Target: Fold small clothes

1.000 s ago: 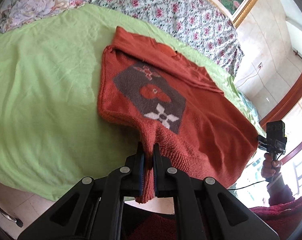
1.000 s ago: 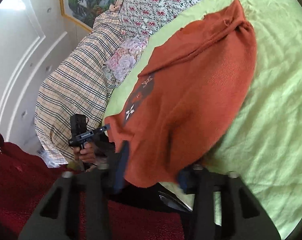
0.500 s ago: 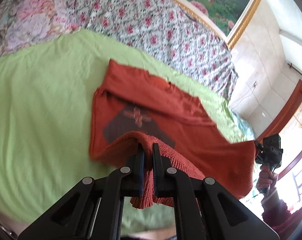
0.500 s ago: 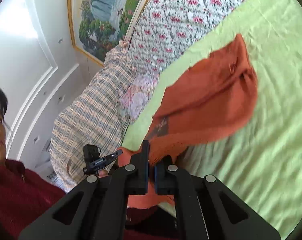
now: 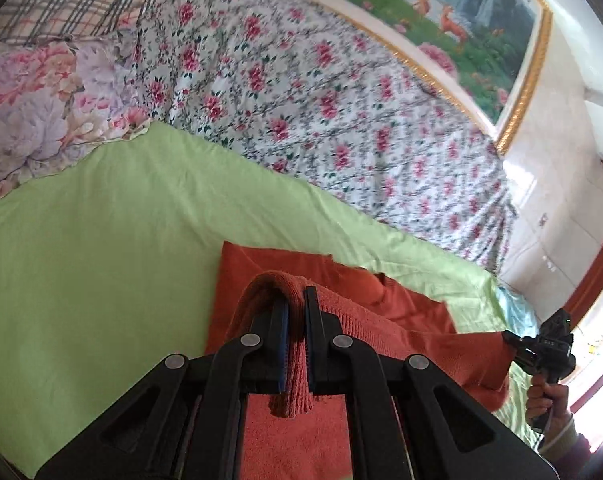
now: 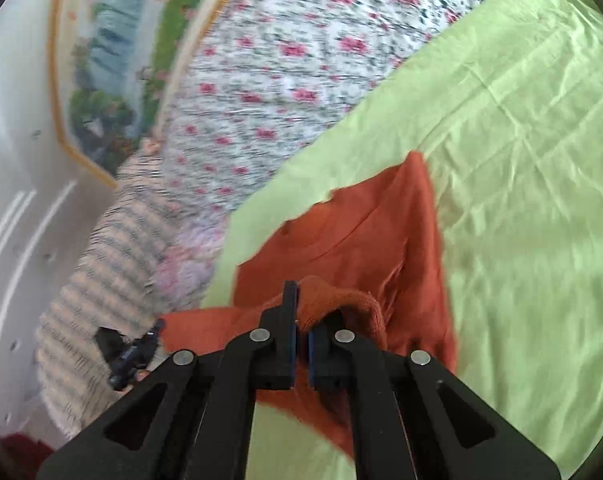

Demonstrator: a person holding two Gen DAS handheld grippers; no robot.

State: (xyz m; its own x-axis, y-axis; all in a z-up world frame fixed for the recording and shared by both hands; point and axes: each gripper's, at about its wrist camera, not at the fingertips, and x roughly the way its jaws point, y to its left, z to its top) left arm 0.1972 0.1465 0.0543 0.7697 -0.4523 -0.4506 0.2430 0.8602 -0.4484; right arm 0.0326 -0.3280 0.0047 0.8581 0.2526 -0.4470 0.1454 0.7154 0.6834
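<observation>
Pinching orange sweater (image 5: 401, 344) hem, left gripper (image 5: 297, 304), right gripper (image 6: 301, 312) clamped, over green sheet (image 5: 101, 240)

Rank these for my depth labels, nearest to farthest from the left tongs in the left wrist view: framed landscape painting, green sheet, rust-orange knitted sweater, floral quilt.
1. Rust-orange knitted sweater, clamped in the tongs.
2. Green sheet, beneath and left.
3. Floral quilt, beyond.
4. Framed landscape painting, top right.

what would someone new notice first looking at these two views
The rust-orange knitted sweater stands out first, lying on the lime-green sheet with its near edge lifted and pinched in both the left claw and the right claw. Behind it, a pink-flowered quilt covers the far side of the bed, and a gold-framed landscape painting hangs on the wall above.
</observation>
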